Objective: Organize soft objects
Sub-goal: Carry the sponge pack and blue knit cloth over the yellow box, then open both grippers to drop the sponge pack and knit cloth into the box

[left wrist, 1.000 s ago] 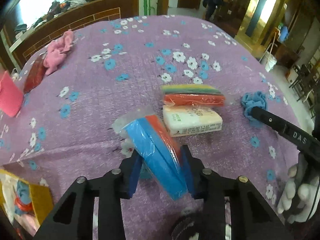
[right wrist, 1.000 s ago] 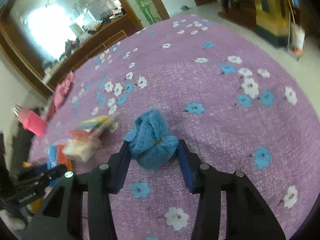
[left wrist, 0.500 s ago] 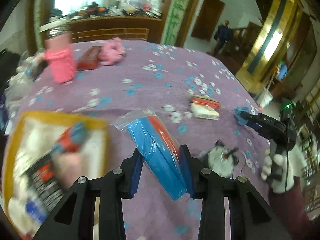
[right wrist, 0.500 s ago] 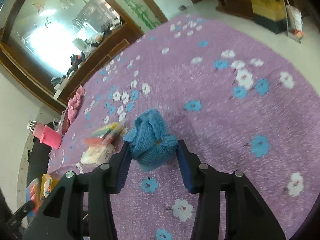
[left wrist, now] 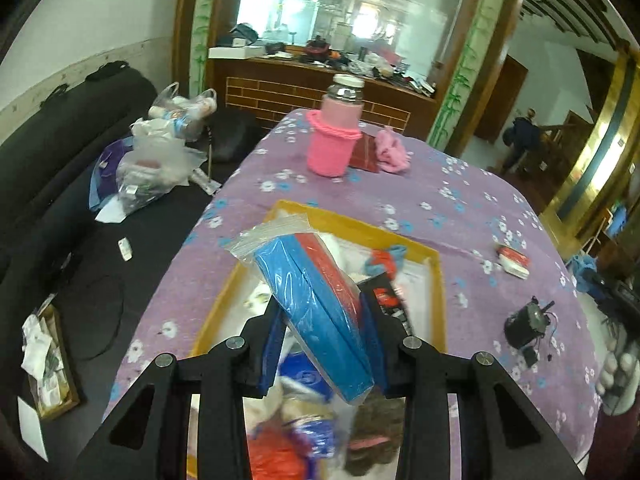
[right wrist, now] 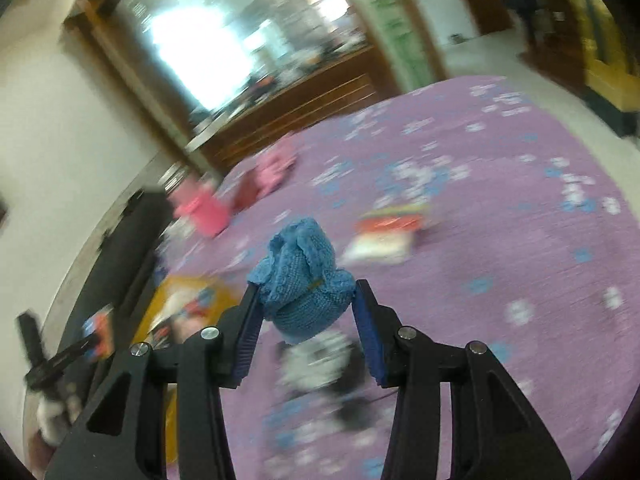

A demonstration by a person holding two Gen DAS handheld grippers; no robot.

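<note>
My left gripper (left wrist: 326,320) is shut on a clear bag of blue and red sponges (left wrist: 312,292) and holds it above a yellow-rimmed box (left wrist: 438,292) filled with soft items. My right gripper (right wrist: 306,312) is shut on a blue knitted cloth (right wrist: 302,276) and holds it above the purple flowered tablecloth (right wrist: 520,220). The yellow box also shows in the right wrist view (right wrist: 160,304), low on the left. A pack of sponges and tissues (left wrist: 514,260) lies on the cloth to the right of the box.
A pink-sleeved bottle (left wrist: 336,136), a dark red wallet (left wrist: 364,152) and a pink cloth (left wrist: 392,150) sit at the table's far end. A small black motor with wires (left wrist: 528,324) lies to the right of the box. A black sofa with bags (left wrist: 152,160) stands left of the table.
My left gripper has swung left with the sponge bag, from over the bare cloth to above the yellow box. My right gripper has lifted the blue cloth and moved left; its view is blurred.
</note>
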